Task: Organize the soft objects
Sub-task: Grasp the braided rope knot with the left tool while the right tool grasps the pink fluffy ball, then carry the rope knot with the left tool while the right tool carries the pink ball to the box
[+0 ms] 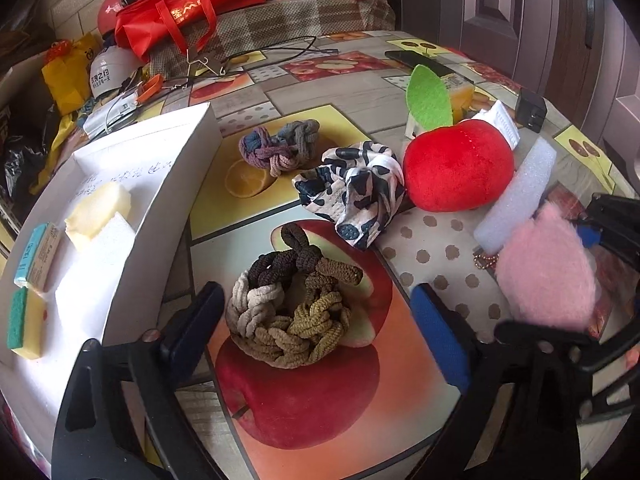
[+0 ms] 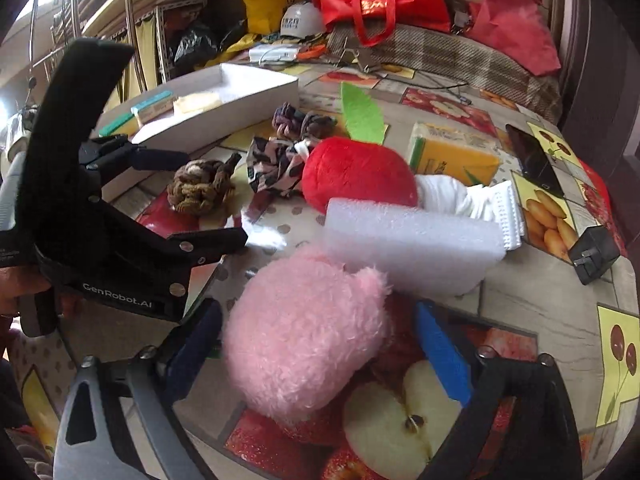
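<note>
A bundle of brown and beige braided hair ties (image 1: 292,312) lies on the fruit-print tablecloth (image 1: 320,408) between the fingers of my left gripper (image 1: 316,296), which stands open around it; the right pad is clear of it. My right gripper (image 2: 316,312) is shut on a pink plush toy (image 2: 304,332) that rests on the table. Behind it lie a white foam block (image 2: 412,240), a red plush apple (image 2: 356,176) with a green leaf, a patterned scrunchie (image 1: 356,184) and a purple-grey hair-tie bundle (image 1: 280,144). An open white box (image 1: 132,240) at the left holds sponges.
A yellow sponge pack (image 2: 452,152), a phone (image 2: 532,160), a black charger (image 2: 596,256) and a white folded cloth (image 2: 480,200) lie on the right of the table. Red bags (image 1: 188,4), helmets and cables crowd the far side beyond the table edge.
</note>
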The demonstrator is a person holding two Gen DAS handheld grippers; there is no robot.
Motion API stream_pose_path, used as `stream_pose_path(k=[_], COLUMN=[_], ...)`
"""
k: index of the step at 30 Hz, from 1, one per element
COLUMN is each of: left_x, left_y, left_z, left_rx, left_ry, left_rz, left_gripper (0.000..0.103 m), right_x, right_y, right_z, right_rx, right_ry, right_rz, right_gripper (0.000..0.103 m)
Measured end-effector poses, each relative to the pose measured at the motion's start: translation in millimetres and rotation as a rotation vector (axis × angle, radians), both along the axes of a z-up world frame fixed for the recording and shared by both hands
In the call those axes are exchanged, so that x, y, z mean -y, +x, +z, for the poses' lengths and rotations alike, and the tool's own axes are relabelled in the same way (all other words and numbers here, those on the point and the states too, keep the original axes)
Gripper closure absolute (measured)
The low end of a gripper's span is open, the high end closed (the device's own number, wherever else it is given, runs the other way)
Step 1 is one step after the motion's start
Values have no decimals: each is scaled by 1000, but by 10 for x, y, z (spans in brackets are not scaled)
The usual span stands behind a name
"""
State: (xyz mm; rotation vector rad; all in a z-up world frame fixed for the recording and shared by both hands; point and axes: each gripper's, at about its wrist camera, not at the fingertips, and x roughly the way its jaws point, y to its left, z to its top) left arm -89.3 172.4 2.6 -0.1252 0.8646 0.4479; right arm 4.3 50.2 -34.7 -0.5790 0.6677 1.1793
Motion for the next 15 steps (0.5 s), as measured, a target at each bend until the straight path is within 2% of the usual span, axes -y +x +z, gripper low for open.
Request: stream_pose_path(k=[2, 5, 10, 15], left_x=[-20, -3, 87, 199], left_y=[-20, -25, -87, -310], left_z=[22, 52, 144, 328], left_rx=[16, 22, 73, 210], left_ry=[-8, 13, 71, 145], left_rz=[6, 10, -4, -10], left_gripper=[46, 59, 62, 62], right_x=[55, 147, 349, 452], right_y=[29, 60, -15, 38], right_z=[34, 94, 258, 369], right_rx=[-13, -33, -5, -7], right_ry=[31, 86, 216, 326], right_rz=[-10, -18, -18, -65], right_gripper=[43, 45, 45, 45])
